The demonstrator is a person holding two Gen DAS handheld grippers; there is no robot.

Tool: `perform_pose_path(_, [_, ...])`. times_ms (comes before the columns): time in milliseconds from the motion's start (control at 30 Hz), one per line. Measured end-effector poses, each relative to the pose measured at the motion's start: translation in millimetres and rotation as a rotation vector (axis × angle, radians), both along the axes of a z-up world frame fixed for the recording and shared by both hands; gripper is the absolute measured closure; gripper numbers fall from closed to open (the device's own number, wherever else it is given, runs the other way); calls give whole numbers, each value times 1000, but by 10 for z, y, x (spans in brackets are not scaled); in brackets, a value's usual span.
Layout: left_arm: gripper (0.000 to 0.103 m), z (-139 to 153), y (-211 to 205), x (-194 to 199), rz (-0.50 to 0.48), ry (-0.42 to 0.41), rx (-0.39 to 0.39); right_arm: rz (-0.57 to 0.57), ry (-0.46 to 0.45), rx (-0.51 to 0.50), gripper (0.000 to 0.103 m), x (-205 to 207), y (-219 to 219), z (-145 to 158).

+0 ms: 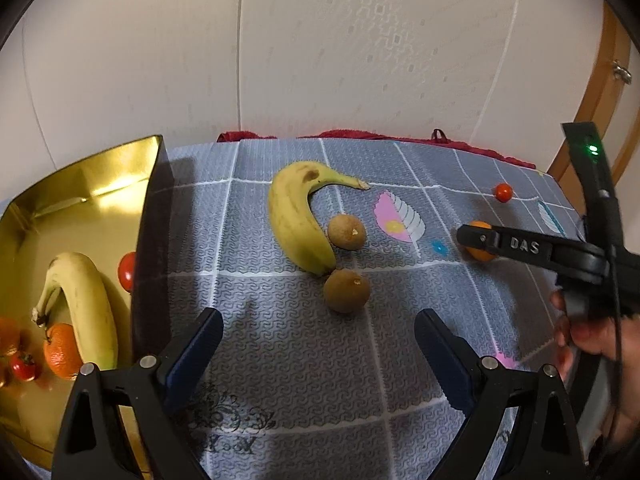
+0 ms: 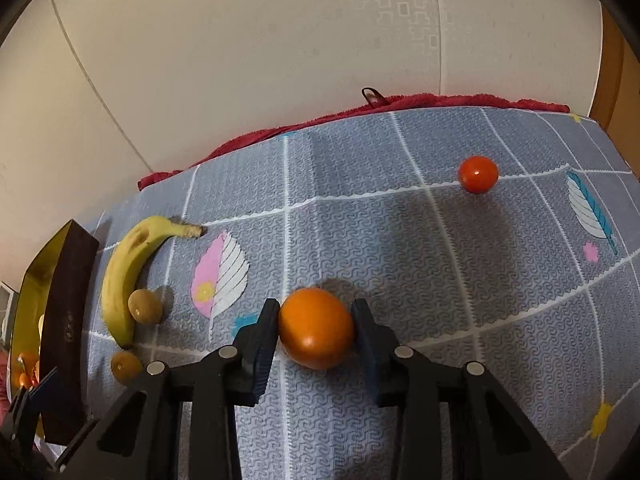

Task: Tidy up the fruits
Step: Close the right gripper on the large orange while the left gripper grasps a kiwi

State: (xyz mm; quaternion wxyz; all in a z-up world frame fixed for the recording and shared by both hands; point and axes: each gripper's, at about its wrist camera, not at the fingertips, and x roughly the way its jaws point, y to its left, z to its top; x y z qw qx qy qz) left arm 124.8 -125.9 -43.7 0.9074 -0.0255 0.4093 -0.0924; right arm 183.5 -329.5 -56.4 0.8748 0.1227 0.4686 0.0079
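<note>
Right hand-held gripper [image 2: 316, 334] clamping orange [image 2: 316, 332], sitting on table [image 2: 480, 300]. Left hand-held gripper [image 1: 318, 344] hanging wide open, holding nothing, near banana [image 1: 296, 216]. Gold box [image 1: 80, 184] sitting left, already holding fruit.

Black gripper [image 2: 316, 332], blue pads [image 2: 262, 344], silver screws

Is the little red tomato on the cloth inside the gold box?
No, that tomato sits alone on the grey cloth, far from the gold box.
</note>
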Motion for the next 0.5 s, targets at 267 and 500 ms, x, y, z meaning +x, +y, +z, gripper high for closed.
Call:
perform_pose_path(267, [10,-39,-137,160,14,-19,39,-20,2,16,66,-32,-74,10])
perform_pose_path(500, [34,-113,-264,256,-15,-31,93,-30,5,43,66,-56,-115,2])
